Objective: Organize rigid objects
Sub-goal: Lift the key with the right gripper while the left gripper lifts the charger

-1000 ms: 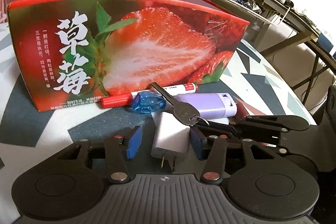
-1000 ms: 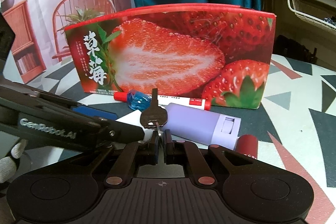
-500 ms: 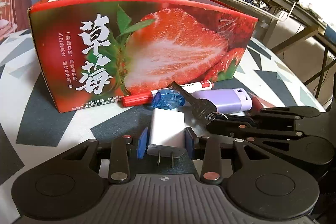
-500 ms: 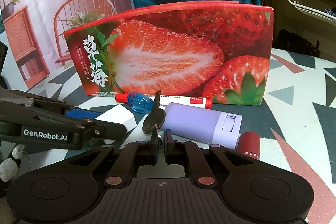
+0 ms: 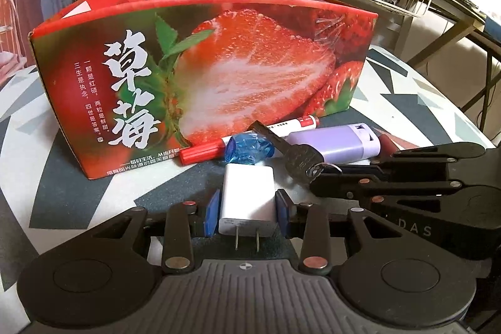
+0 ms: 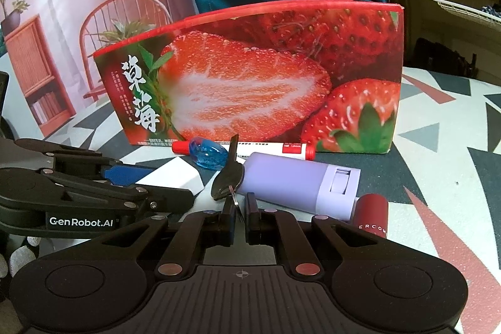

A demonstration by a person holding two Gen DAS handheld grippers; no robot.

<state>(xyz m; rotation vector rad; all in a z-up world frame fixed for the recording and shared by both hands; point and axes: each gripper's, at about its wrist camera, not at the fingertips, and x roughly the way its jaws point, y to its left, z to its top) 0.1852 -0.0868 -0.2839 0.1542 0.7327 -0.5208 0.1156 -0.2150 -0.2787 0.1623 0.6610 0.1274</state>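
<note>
My left gripper [image 5: 246, 213] sits at the bottom centre of its frame with the charger [image 5: 247, 197] between my pads, its prongs pointing toward the lens. Just beyond it lie the wrapped candy [image 5: 247, 148] and, to the right, the key [image 5: 294, 151], which lies across the marker [image 5: 250, 140]. The rectangular case [image 5: 335, 141] lies right of the key. Behind all of them, filling mid-frame, stands the strawberry box [image 5: 203, 77] on the table [image 5: 407, 102]. My right gripper [image 6: 239, 216] comes in from the right edge, at the key's ring. In the right wrist frame, the small cylinder [image 6: 372, 216] lies at the case's right end.
</note>
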